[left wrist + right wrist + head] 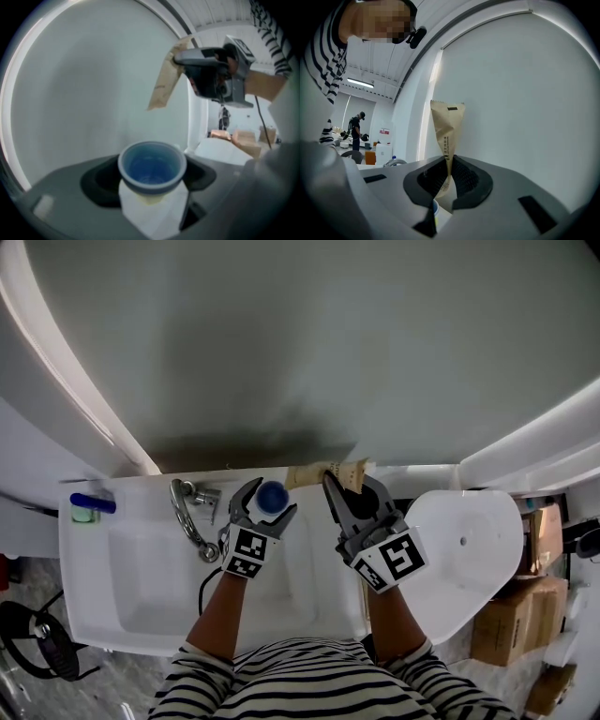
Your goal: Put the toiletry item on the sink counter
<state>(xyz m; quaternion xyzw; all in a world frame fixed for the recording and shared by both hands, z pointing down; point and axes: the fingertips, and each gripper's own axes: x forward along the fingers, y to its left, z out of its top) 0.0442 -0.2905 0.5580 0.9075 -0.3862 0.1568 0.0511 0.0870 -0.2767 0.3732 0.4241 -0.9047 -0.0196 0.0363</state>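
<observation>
In the head view my left gripper [270, 497] is shut on a small white bottle with a blue cap [273, 496], held over the back edge of the white sink [94, 563], to the right of the chrome faucet [190, 517]. The left gripper view shows the bottle [151, 169] upright between the pads. My right gripper [349, 486] is shut on a tan paper packet [343, 472], which it holds at the rear counter strip [141, 486]. In the right gripper view the packet [447, 133] stands up from the closed jaws.
A blue and green item [90, 505] lies on the counter's far left corner. A white oval lid [469, 554] sits to the right of the sink, with cardboard boxes [511, 620] beyond it. A grey wall panel [309, 343] rises behind the counter. A distant person [355, 129] stands in the room.
</observation>
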